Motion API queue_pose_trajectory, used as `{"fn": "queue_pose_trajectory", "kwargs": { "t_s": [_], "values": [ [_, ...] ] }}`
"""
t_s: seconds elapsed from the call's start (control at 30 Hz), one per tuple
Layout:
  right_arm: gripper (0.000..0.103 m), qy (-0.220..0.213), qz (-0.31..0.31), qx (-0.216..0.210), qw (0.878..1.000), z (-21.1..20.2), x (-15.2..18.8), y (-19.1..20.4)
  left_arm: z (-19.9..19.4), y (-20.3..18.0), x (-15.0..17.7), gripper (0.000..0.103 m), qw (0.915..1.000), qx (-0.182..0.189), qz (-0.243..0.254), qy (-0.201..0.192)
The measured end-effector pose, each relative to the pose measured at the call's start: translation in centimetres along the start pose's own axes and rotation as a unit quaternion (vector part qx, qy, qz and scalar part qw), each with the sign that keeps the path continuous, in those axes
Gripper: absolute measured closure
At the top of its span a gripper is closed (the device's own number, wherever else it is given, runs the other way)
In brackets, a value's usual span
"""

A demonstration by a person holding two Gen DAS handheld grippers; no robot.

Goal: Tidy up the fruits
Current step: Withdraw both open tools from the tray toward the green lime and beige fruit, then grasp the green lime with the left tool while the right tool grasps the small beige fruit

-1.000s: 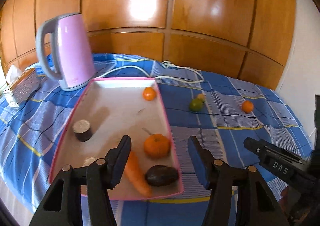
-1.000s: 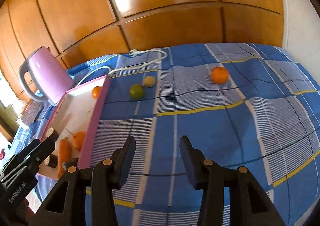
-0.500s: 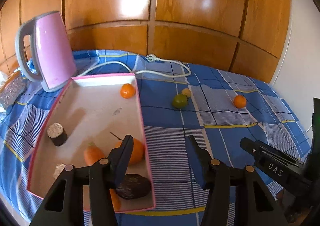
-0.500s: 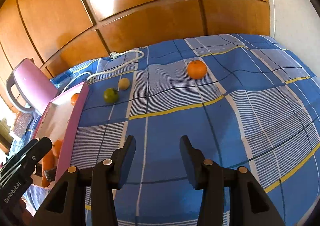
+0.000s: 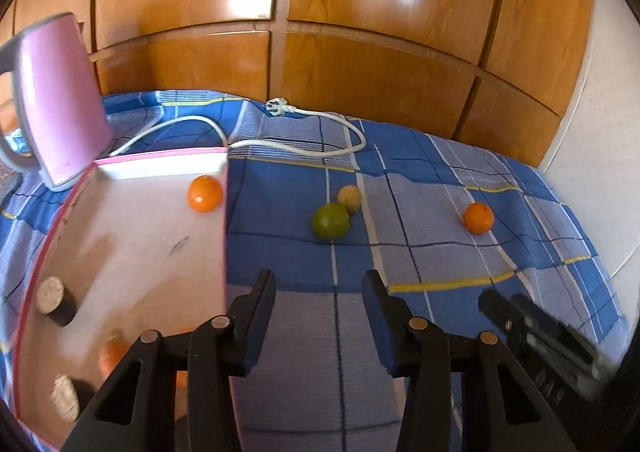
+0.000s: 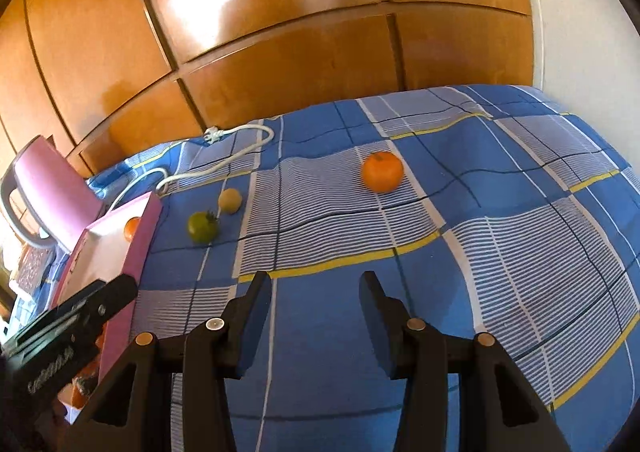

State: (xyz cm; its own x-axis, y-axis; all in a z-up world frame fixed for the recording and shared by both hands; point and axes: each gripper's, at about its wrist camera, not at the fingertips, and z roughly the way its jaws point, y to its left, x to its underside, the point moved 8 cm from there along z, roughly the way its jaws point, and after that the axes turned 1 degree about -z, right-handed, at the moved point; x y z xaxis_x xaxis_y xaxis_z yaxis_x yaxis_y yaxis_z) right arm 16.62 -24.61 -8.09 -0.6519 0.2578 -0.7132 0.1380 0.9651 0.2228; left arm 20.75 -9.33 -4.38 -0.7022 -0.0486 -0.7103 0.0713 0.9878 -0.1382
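Note:
A pink-rimmed tray (image 5: 140, 252) lies on the left of the blue checked cloth. It holds a small orange (image 5: 205, 193), another orange fruit (image 5: 112, 356) and two dark stubby pieces (image 5: 54, 300). On the cloth lie a green fruit (image 5: 331, 220), a pale yellow fruit (image 5: 349, 199) touching it, and an orange (image 5: 478, 217) further right. My left gripper (image 5: 319, 288) hovers over the cloth just right of the tray's edge, its jaws closing with nothing between them. My right gripper (image 6: 316, 288) is open and empty over bare cloth, with the orange (image 6: 382, 171) beyond it.
A pink kettle (image 5: 56, 107) stands behind the tray, and its white cable (image 5: 304, 115) runs across the back of the cloth. Wooden panels close off the far side and a white wall the right. Each gripper shows at the edge of the other's view.
My left gripper has swung right, from over the tray's near end to the cloth beside it, and its jaws have narrowed. The right gripper has shifted slightly, its jaws unchanged.

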Motion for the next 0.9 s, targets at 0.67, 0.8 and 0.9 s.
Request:
{"fn": "queue_pose_trajectory", "kwargs": {
  "t_s": [0.67, 0.8, 0.9],
  "values": [
    [0.056, 0.005, 0.025, -0.005, 1.000, 1.7, 0.0, -1.4, 9.2, -0.7, -1.8, 0.076, 0.9985, -0.022, -0.004, 0.050],
    [0.056, 0.005, 0.026, -0.007, 1.000, 1.7, 0.1, -1.4, 8.7, -0.1, -1.6, 0.098, 0.9986, -0.013, -0.018, 0.048],
    [0.056, 0.007, 0.029, -0.008, 1.000, 1.8, 0.1, -1.5, 8.0, -0.4, -1.3, 0.098, 0.9991, -0.008, -0.005, 0.041]
  ]
}}
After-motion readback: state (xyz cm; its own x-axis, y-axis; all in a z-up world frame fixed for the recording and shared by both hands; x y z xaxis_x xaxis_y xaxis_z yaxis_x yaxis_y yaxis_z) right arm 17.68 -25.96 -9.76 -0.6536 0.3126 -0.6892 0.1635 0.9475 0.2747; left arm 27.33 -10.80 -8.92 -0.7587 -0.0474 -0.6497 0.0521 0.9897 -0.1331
